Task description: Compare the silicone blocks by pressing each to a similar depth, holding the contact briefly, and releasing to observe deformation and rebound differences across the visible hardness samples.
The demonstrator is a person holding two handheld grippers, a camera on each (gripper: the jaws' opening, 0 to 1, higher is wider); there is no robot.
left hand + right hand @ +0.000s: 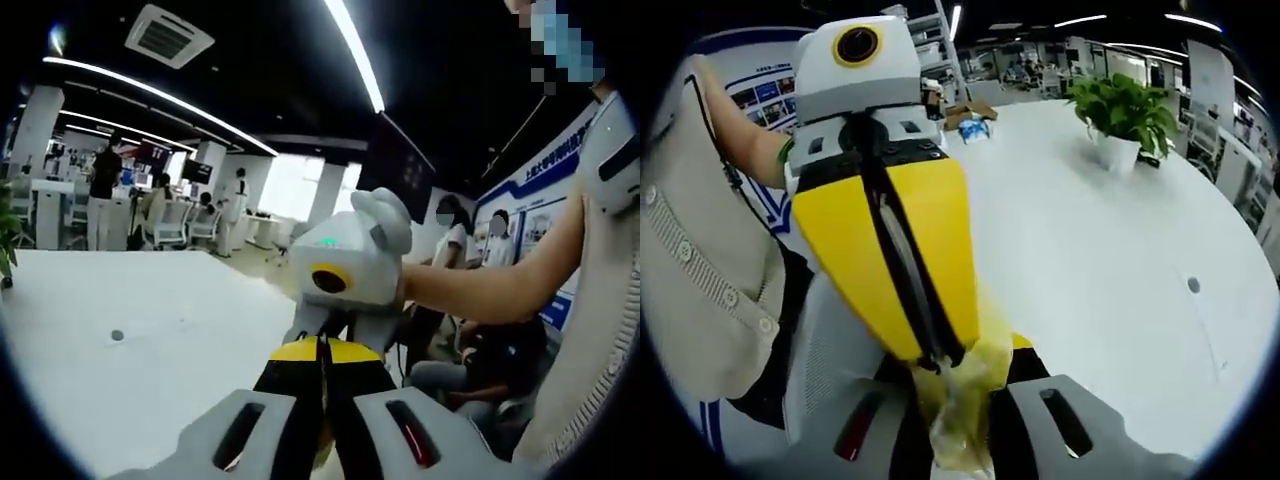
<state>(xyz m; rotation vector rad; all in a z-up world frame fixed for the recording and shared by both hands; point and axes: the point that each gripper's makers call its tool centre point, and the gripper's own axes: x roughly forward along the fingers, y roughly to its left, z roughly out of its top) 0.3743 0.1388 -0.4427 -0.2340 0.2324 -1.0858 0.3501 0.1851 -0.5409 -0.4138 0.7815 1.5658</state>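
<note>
- A blue board (pixel 535 190) with white writing hangs on the wall past the worktop (pixel 1090 260). The words are too small to read.
- A white pot (pixel 1118 152) stands on the far side of the worktop. It holds a leafy green plant (pixel 1122 102).
- The soft yellow piece (pixel 958 420) is up in the air, off the near edge of the worktop. It is pale, see-through and crinkly.
- The right gripper (pixel 965 375) pinches the soft yellow piece between its jaws.
- The left gripper (pixel 322 360) has its jaws pressed tight together. Its tip meets the top of the soft yellow piece. I cannot tell if it has hold of it.
- The two grippers point at each other, tip to tip, just off the edge of the worktop.
- A person's bare arm (pixel 480 285) reaches to the right gripper from beside the worktop.
- A small dark round spot (pixel 1193 285) sits in the white worktop.
</note>
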